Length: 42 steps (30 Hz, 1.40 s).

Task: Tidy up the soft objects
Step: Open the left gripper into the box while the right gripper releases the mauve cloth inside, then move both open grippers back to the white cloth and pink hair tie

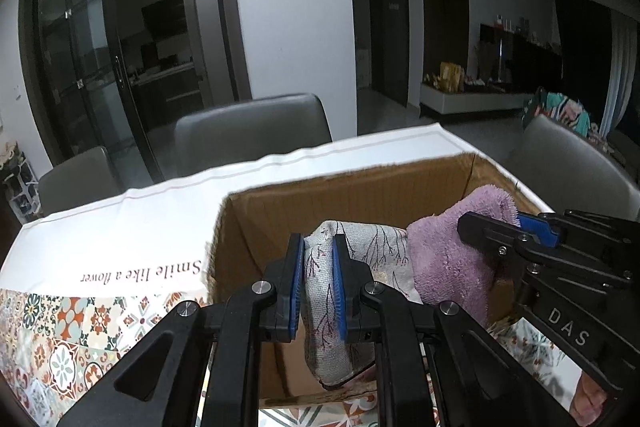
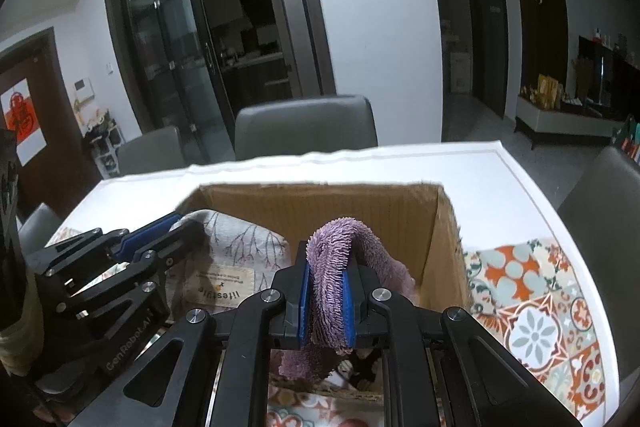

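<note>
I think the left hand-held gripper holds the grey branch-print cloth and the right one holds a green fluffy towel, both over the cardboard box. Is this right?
Not quite: the fluffy towel in the right hand-held gripper is purple, as the right wrist view shows. The left hand-held gripper does hold the grey branch-print cloth, both over the cardboard box.

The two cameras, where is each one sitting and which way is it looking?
Left wrist: sits on the left gripper, looking forward over the cardboard box; it clamps the grey branch-print cloth.
Right wrist: sits on the right gripper, facing the same way; it clamps the purple towel.
Shared: box, both cloths, and each other's gripper.
</note>
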Motion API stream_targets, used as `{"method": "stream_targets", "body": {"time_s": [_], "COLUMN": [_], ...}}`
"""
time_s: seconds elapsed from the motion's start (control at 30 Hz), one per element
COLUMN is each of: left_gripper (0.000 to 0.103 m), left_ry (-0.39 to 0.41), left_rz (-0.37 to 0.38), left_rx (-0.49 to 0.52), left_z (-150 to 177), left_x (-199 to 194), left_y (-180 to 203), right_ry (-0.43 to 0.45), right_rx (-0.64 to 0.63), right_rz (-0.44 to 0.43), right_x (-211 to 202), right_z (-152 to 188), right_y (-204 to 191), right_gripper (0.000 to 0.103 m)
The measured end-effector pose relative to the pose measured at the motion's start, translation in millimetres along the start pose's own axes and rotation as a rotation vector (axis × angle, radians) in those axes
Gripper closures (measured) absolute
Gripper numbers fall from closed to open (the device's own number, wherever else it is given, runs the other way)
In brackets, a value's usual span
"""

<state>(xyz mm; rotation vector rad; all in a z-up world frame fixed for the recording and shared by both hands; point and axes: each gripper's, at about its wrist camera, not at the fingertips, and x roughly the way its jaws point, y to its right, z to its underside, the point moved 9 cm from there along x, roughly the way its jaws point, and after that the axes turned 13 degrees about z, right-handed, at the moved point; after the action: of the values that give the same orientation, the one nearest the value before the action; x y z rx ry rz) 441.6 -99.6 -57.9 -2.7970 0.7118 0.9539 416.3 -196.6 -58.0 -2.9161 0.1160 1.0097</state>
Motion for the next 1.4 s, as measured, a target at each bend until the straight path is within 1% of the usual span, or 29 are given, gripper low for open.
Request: {"method": "stream_targets", "body": {"time_s": [0.1,0.23,0.3,0.33,0.37,0.4,0.47,0.5,0.53,0.67,0.9,1.4], "left_gripper": [0.087,0.084,0.082,0.076,0.072,0.067,0.063,0.055,0.052,0.050,0.050,0.047], "left_ry": [-0.026,-0.063,-0.068,-0.069,-0.067,-0.063,-0.055,-0.051,-0.043,-0.023,0.025,0.111], "left_rz": [0.000,0.012,0.012,0.011,0.009,0.011,0.015,0.014,0.011,-0.003,-0.001,0.000], "left_rx": [0.006,0.000,0.002,0.008,0.012,0.016,0.020,0.021,0.022,0.025,0.019,0.016], "left_z": [4.5,10.4,11.5,11.6,11.9,10.8,9.2,8.2,7.3,7.1,12.0,23.6], "left_x": [5.2,10.8,10.5,9.6,8.5,6.6,2.8,0.2,-3.0,-16.4,-50.5,-129.1], "left_y": [1.8,3.8,3.7,5.0,6.5,7.8,10.3,11.0,11.5,11.7,13.8,18.9], "right_ry": [-0.031,-0.052,-0.057,-0.055,-0.046,-0.035,-0.025,-0.022,-0.017,0.009,0.050,0.110], "right_rx": [-0.005,0.003,0.009,0.012,0.014,0.014,0.011,0.015,0.021,0.037,0.048,0.064], "right_rz": [-0.004,0.010,0.021,0.025,0.029,0.037,0.049,0.051,0.054,0.078,0.100,0.089], "right_x": [6.2,9.5,9.7,9.1,7.2,5.2,1.7,-0.4,-2.9,-15.9,-43.1,-116.1], "right_z": [5.7,8.2,8.7,9.0,8.4,8.0,6.8,6.7,6.4,4.7,6.6,21.1], "right_y": [1.4,3.2,5.7,6.3,7.0,8.1,9.5,10.3,11.9,17.5,18.8,3.0], "right_gripper": [0.088,0.087,0.079,0.067,0.060,0.059,0.059,0.059,0.059,0.059,0.059,0.059]}}
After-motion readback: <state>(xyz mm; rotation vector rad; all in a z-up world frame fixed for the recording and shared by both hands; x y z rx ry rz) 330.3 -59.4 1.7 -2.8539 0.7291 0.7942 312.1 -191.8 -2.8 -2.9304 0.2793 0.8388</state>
